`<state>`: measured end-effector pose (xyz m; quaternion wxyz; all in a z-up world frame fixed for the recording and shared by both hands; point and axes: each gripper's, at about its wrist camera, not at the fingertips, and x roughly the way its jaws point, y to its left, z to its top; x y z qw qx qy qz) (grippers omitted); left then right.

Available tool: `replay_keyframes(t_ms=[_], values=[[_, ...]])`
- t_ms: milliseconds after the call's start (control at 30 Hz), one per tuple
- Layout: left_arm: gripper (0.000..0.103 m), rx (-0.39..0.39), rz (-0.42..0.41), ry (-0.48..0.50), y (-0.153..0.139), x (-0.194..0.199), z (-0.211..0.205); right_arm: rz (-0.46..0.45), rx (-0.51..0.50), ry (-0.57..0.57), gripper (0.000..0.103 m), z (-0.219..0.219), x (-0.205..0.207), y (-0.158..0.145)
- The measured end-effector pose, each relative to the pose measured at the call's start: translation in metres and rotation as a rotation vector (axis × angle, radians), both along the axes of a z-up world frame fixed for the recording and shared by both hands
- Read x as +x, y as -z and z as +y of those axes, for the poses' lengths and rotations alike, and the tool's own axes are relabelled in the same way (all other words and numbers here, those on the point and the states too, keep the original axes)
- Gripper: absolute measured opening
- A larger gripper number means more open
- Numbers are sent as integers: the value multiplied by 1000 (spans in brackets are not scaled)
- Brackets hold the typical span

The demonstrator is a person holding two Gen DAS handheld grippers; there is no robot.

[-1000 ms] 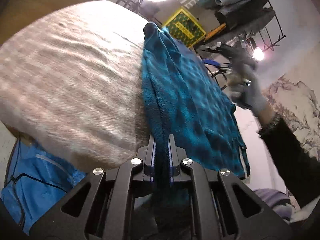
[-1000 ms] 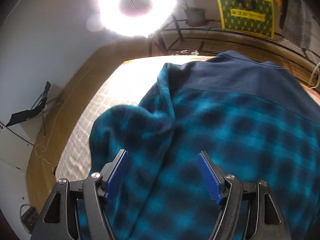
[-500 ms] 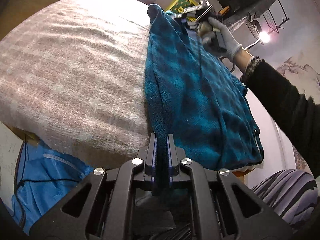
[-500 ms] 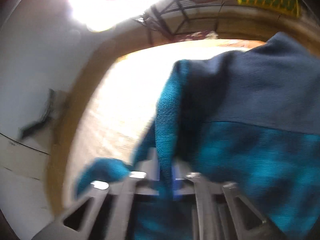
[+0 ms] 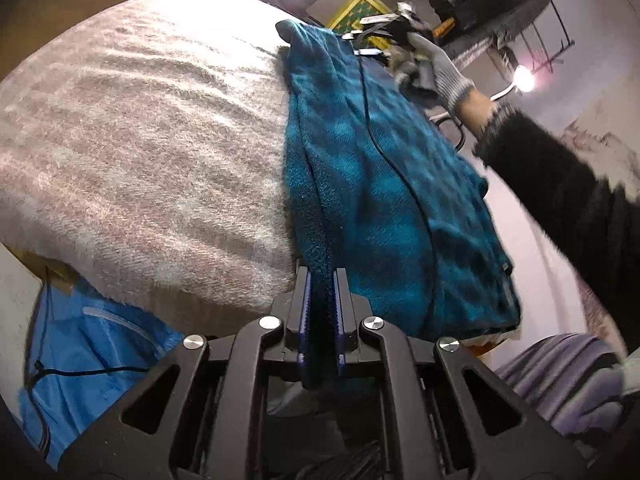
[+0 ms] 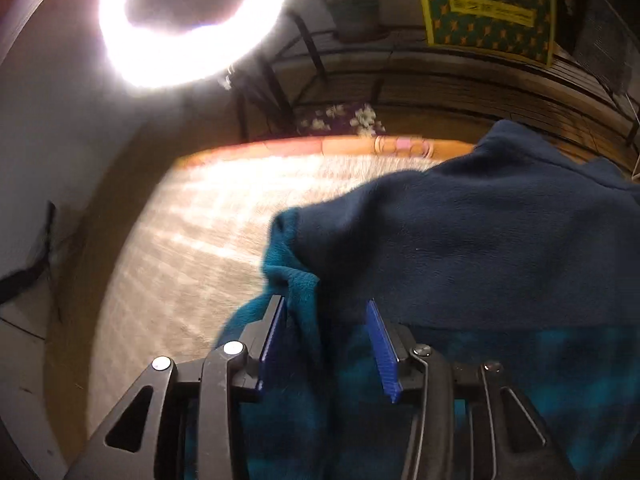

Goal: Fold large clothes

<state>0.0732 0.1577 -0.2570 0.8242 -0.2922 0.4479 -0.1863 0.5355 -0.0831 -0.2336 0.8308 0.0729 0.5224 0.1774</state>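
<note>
The teal fleece (image 5: 384, 184) lies on the blanketed bed (image 5: 140, 152); soft, limp, grippy. My left tool (image 5: 320, 312) is clenched on its near hem. My right tool (image 6: 326, 340) has just been opening, the fold apparently loose between its pads. I'd take doubled edges.

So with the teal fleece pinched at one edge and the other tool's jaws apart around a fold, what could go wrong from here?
1. The right tool has just been opening; the fold of the teal fleece between its pads looks loose and may slump out of shape.
2. The left tool is shut on a thin edge of the fleece at the beige blanket's border; a pull could drag the garment off.
</note>
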Motion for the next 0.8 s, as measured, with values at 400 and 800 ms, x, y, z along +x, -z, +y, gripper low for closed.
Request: replay_keyframes(t_ms=[400,800], values=[[40,-97,-34,-65,-5,-27,23,-154,170,-102,61,-54,-119,-140],[49,-124,15,-21,18,-37,1,-120,168,-242,75,-40,-263,-164]])
